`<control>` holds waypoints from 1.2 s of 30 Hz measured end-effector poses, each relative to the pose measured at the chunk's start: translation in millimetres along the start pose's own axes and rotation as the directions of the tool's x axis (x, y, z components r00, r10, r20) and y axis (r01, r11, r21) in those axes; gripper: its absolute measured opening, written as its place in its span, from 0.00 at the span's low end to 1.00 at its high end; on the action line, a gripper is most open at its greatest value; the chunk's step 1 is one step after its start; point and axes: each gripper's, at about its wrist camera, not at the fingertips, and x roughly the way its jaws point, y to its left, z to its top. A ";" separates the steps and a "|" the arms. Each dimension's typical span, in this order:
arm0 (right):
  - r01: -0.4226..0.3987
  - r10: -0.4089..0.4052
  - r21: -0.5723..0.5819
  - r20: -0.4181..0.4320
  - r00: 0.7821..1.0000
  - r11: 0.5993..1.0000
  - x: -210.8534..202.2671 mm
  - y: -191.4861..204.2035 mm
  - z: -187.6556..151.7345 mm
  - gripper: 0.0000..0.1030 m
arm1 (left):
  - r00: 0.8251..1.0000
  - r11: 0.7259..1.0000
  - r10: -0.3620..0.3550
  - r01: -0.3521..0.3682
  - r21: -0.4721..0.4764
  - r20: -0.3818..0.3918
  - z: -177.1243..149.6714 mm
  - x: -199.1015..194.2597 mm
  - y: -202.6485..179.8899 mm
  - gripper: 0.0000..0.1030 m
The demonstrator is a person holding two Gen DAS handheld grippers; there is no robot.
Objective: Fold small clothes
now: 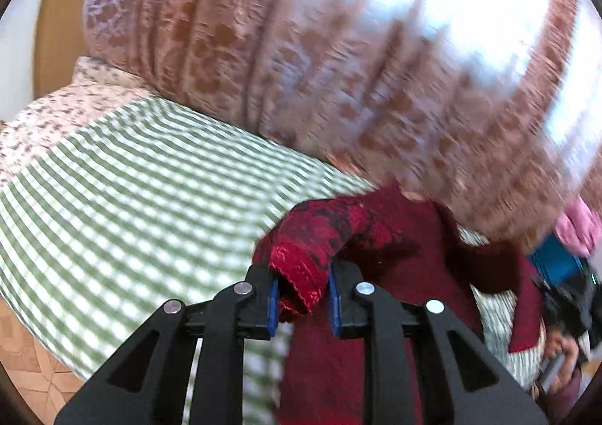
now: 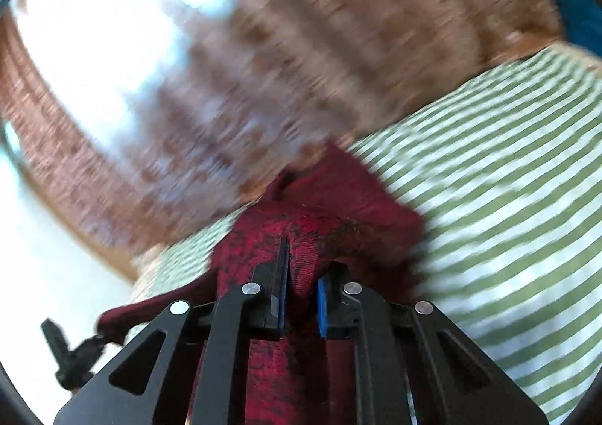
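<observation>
A dark red patterned garment (image 1: 376,237) hangs bunched over a bed with a green-and-white checked sheet (image 1: 131,199). My left gripper (image 1: 304,297) is shut on a folded edge of the garment, which sticks up between its blue pads. My right gripper (image 2: 303,297) is shut on another part of the same red garment (image 2: 301,237), cloth filling the gap between its jaws. Both views are blurred by motion. The right gripper shows at the far right of the left wrist view (image 1: 564,304).
A brown floral curtain (image 1: 301,49) over a bright window hangs behind the bed. A floral pillow (image 1: 75,105) lies at the bed's left. Pink cloth (image 1: 577,225) and a blue object (image 1: 553,259) sit at the right. Tiled floor (image 1: 34,365) lies at the lower left.
</observation>
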 end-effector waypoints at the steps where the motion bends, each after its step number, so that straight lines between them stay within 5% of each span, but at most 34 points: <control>1: 0.027 -0.028 0.025 0.019 0.999 0.999 -0.8 -12.9 10.5 0.10 | 0.999 0.999 0.035 -0.035 -0.028 0.003 13.5 9.0 10.7 0.18; 4: 0.092 -0.105 0.150 0.080 0.991 0.984 -0.2 -64.8 45.0 0.11 | 0.989 0.981 0.149 -0.148 -0.122 -0.003 46.9 35.4 43.5 0.18; 5: 0.116 -0.135 0.183 0.097 0.986 0.976 1.3 -77.9 53.9 0.20 | 0.979 0.969 0.202 -0.201 -0.146 -0.009 54.4 44.4 52.4 0.18; 7: 0.139 -0.164 0.259 0.079 0.983 0.956 8.6 -108.1 73.4 0.69 | 0.958 0.937 0.283 -0.285 -0.204 -0.042 67.5 62.7 70.9 0.22; 8: 0.139 -0.166 0.290 0.073 0.983 0.947 10.3 -116.1 76.8 0.95 | 0.944 0.919 0.326 -0.328 -0.221 -0.048 71.4 69.4 77.3 0.33; 9: 0.157 -0.191 0.335 0.070 0.979 0.929 10.1 -129.7 79.8 0.96 | 0.929 0.902 0.368 -0.367 -0.228 -0.043 72.5 71.6 80.8 0.44; 10: 0.168 -0.205 0.351 0.069 0.976 0.921 8.5 -136.1 79.9 0.96 | 0.913 0.885 0.407 -0.402 -0.236 -0.029 74.1 73.4 86.0 0.50; 12: 0.194 -0.247 0.371 0.098 0.964 0.908 -4.2 -150.5 80.5 0.96 | 0.917 0.888 0.399 -0.391 -0.242 -0.018 71.5 73.0 93.5 0.61; 15: 0.233 -0.300 0.404 0.109 0.948 0.885 -27.2 -166.6 72.7 0.96 | 0.928 0.905 0.370 -0.371 -0.210 -0.043 56.9 73.2 97.8 0.61; 20: 0.249 -0.258 0.246 0.000 0.966 0.937 -37.2 -145.3 26.6 0.96 | 0.987 0.993 0.083 -0.094 -0.077 -0.136 0.7 66.1 84.1 0.61; 22: 0.217 -0.203 0.171 -0.095 0.975 0.961 -30.6 -126.2 -8.0 0.96 | 0.979 0.998 -0.023 0.012 -0.055 -0.203 -27.2 64.5 76.6 0.61; 25: 0.133 -0.107 0.082 -0.261 0.959 0.988 -9.5 -93.1 -62.6 0.82 | 0.941 0.989 -0.149 0.142 -0.047 -0.302 -67.7 61.6 63.6 0.61; 28: 0.027 -0.007 0.041 -0.420 0.908 0.999 11.8 -58.2 -118.9 0.68 | 0.902 0.971 -0.236 0.229 -0.064 -0.361 -99.6 59.1 51.5 0.62; 32: -0.018 0.021 0.010 -0.530 0.848 1.000 25.7 -32.3 -168.5 0.54 | 0.860 0.948 -0.319 0.285 -0.145 -0.397 -127.8 71.1 50.4 0.59; 35: -0.028 0.013 -0.020 -0.558 0.830 0.999 29.2 -20.3 -181.9 0.32 | 0.863 0.956 -0.293 0.274 -0.106 -0.412 -138.4 76.7 37.2 0.22; 36: -0.018 -0.017 -0.057 -0.556 0.831 0.998 29.2 -14.4 -182.5 0.26 | 0.867 0.959 -0.282 0.268 -0.092 -0.410 -141.7 76.4 33.0 0.18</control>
